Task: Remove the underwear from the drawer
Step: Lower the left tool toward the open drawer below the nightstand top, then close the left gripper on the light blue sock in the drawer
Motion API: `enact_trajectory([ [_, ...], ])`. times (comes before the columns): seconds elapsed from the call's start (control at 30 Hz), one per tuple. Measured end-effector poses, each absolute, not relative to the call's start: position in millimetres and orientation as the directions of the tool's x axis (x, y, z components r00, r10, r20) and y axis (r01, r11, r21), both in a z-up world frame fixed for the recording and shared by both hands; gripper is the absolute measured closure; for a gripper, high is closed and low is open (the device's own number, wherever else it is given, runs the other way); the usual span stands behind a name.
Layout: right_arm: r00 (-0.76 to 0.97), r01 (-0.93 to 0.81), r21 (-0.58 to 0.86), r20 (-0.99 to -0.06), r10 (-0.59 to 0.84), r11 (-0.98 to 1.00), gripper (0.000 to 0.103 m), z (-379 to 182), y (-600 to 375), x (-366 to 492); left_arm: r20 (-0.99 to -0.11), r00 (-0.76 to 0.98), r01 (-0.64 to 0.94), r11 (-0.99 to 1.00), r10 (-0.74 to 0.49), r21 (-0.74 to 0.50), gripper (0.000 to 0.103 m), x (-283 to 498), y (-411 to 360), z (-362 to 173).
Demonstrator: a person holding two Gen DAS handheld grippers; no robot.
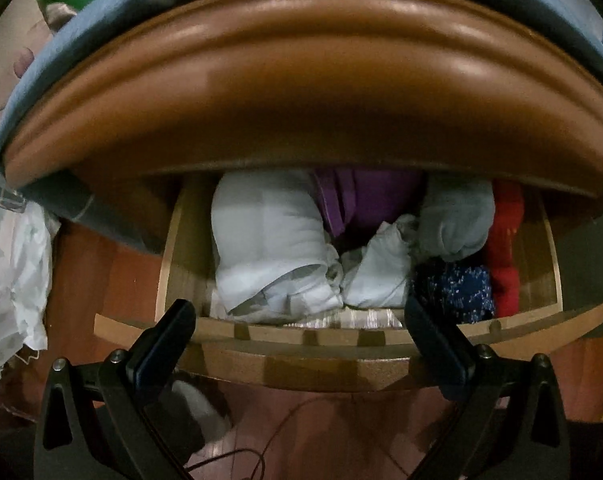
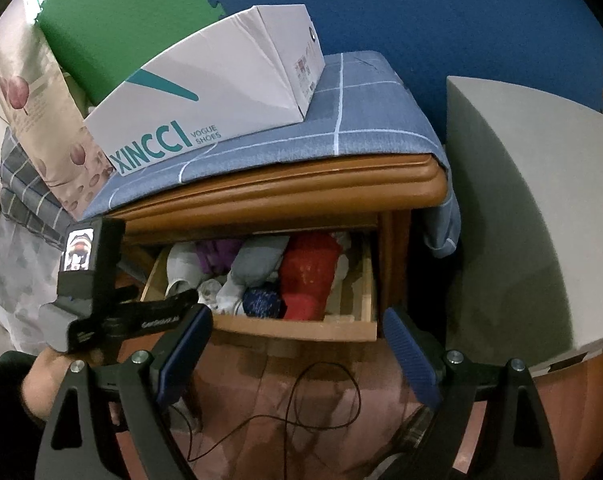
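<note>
The wooden drawer of a nightstand stands pulled out and is packed with rolled clothes. In the left wrist view I see a large white roll, a purple piece, a small white bundle, a grey roll, a dark blue speckled piece and a red one. My left gripper is open, its fingertips just over the drawer's front edge. My right gripper is open too, farther back and in front of the drawer. The left gripper's body shows at left, held by a hand.
The nightstand top overhangs the drawer, draped with a blue checked cloth bearing a white shoe box. A grey panel stands to the right. White crumpled fabric lies left. A thin cable runs across the reddish floor.
</note>
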State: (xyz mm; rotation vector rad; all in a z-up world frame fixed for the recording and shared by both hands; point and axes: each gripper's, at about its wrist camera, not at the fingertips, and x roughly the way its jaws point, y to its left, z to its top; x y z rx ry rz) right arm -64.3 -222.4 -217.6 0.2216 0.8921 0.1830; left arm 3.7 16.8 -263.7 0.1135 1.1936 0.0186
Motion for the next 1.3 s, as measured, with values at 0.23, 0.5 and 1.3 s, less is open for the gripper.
enact_trajectory([
  [0.23, 0.604, -0.075, 0.251, -0.759, 0.244, 0.965, 0.014, -220, -220, -63, -0.961, 0.272, 0.073, 0.995, 0.050, 0.073, 0.000, -13, 24, -273],
  [0.5, 0.590, -0.083, 0.221, -0.775, 0.227, 0.972, 0.014, -225, -214, -62, -0.989, 0.145, 0.100, 0.995, -0.005, 0.010, 0.000, -36, 36, -287],
  [1.3, 0.599, -0.050, 0.224, -0.773, 0.208, 0.973, 0.014, -230, -205, -56, -0.845, 0.471, 0.391, 0.919, -0.253, -0.057, 0.008, -32, 15, -262],
])
